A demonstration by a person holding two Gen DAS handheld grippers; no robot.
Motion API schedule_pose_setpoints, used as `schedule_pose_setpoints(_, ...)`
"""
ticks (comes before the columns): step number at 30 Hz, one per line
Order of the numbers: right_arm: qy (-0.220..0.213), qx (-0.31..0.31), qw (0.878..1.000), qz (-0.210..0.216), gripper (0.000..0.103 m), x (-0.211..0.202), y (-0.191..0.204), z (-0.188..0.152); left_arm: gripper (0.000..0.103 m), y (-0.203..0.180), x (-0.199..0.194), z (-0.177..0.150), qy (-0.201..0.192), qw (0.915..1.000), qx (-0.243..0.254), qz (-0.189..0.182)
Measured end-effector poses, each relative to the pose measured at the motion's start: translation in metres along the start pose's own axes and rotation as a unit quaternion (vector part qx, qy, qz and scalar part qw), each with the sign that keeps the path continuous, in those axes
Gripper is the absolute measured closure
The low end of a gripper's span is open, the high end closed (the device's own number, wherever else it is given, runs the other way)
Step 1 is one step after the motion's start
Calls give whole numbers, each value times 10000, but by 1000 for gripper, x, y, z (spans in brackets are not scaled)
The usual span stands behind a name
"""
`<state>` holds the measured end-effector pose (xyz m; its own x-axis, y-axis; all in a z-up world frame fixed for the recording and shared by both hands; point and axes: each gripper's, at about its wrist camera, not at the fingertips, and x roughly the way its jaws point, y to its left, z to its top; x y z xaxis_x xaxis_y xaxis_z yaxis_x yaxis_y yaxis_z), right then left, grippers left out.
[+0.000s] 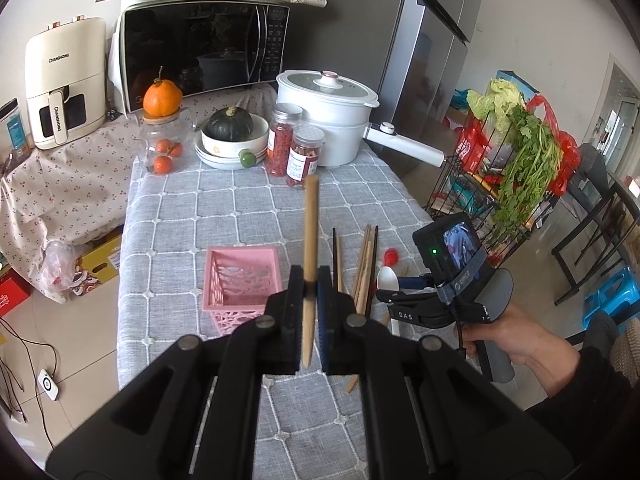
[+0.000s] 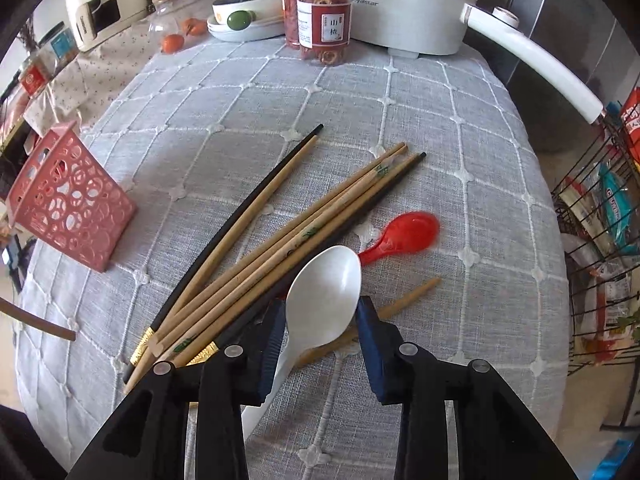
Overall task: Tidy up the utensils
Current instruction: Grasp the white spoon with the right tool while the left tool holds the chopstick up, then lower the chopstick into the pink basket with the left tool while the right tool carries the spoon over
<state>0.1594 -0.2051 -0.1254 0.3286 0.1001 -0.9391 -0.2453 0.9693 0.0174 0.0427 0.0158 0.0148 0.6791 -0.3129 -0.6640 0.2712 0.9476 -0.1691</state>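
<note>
My left gripper is shut on a wooden chopstick and holds it upright above the table, just right of the pink basket. My right gripper is open, its jaws on either side of the white spoon that lies on the cloth. Several wooden and black chopsticks lie in a loose pile left of the spoon. A red spoon lies beyond it. The pink basket stands at the far left in the right wrist view.
The table has a grey checked cloth. At its back stand two jars, a white pot, a bowl with a squash and a jar of oranges. A wire rack with greens stands to the right.
</note>
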Motion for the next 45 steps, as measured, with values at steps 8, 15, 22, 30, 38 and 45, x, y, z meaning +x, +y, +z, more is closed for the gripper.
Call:
schedule_pose_setpoints(8, -1462, 353, 9885, 148, 66, -92, -3, 14, 96, 12, -42, 22, -949, 9952, -234, 101)
schedule_pose_setpoints(15, -2656, 293, 9636, -39, 66, -148, 25, 22, 96, 28, -38, 33, -1548, 9857, -384, 549)
schedule_pose_setpoints(22, -3276, 252, 9440, -312, 66, -159, 58, 29, 96, 37, 25, 30, -798, 9925, -193, 902)
schedule_pose_setpoints(30, -3603, 238, 9315, -443, 65, -155, 89, 40, 94, 60, 69, 26, -140, 9962, -494, 702)
schedule_pose_setpoints(38, -3678, 174, 9283, -527, 65, -144, 114, 49, 38, 61, 42, 25, -354, 9936, -553, 918)
schedule_pose_setpoints(45, -3716, 2, 9266, -573, 65, -130, 143, 57, 21, 90, 42, 2, 330, 9860, -753, 1452)
